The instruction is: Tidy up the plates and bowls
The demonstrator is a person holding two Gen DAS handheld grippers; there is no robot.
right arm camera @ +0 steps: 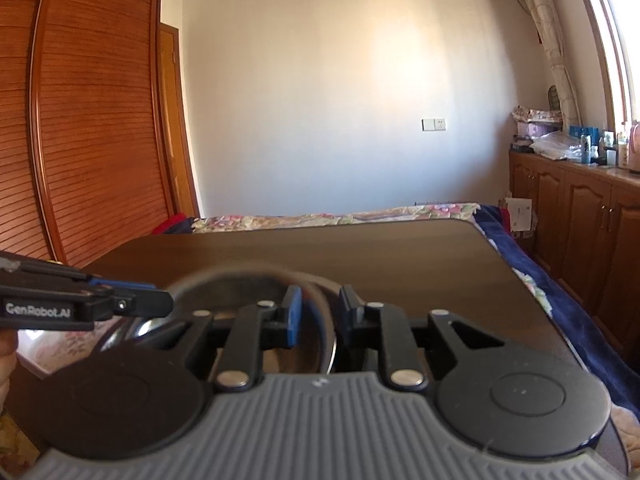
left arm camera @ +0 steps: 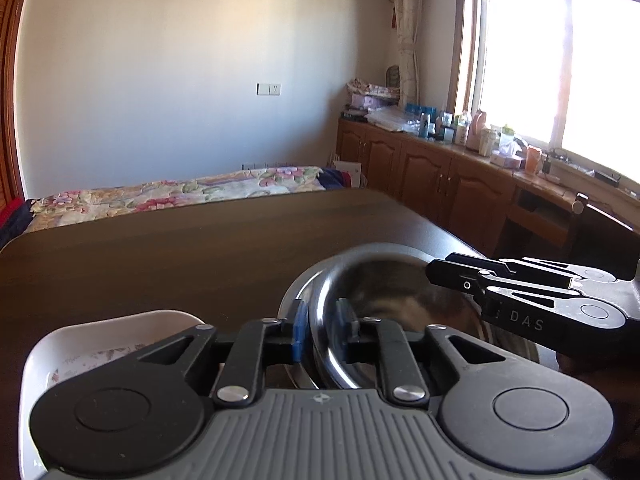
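A shiny steel bowl (left arm camera: pixel 400 300) sits low over the dark wooden table (left arm camera: pixel 180 248). My left gripper (left arm camera: pixel 322 320) is shut on the bowl's near-left rim, blue pads on either side of the wall. My right gripper (left arm camera: pixel 460 280) comes in from the right and clamps the opposite rim. In the right wrist view the right gripper (right arm camera: pixel 318 312) straddles the rim of the steel bowl (right arm camera: pixel 240 288), and the left gripper (right arm camera: pixel 152 300) reaches in from the left. A white dish with a floral print (left arm camera: pixel 100 344) lies left of the bowl, partly under my left gripper, and the same dish (right arm camera: pixel 52 344) shows under the left gripper.
The table (right arm camera: pixel 400 260) stretches bare beyond the bowl to its far edge. Behind it lies a bed with a floral cover (left arm camera: pixel 180 192). Wooden cabinets (left arm camera: pixel 420 176) with clutter run under the window on the right. A slatted wardrobe (right arm camera: pixel 80 120) stands at the left.
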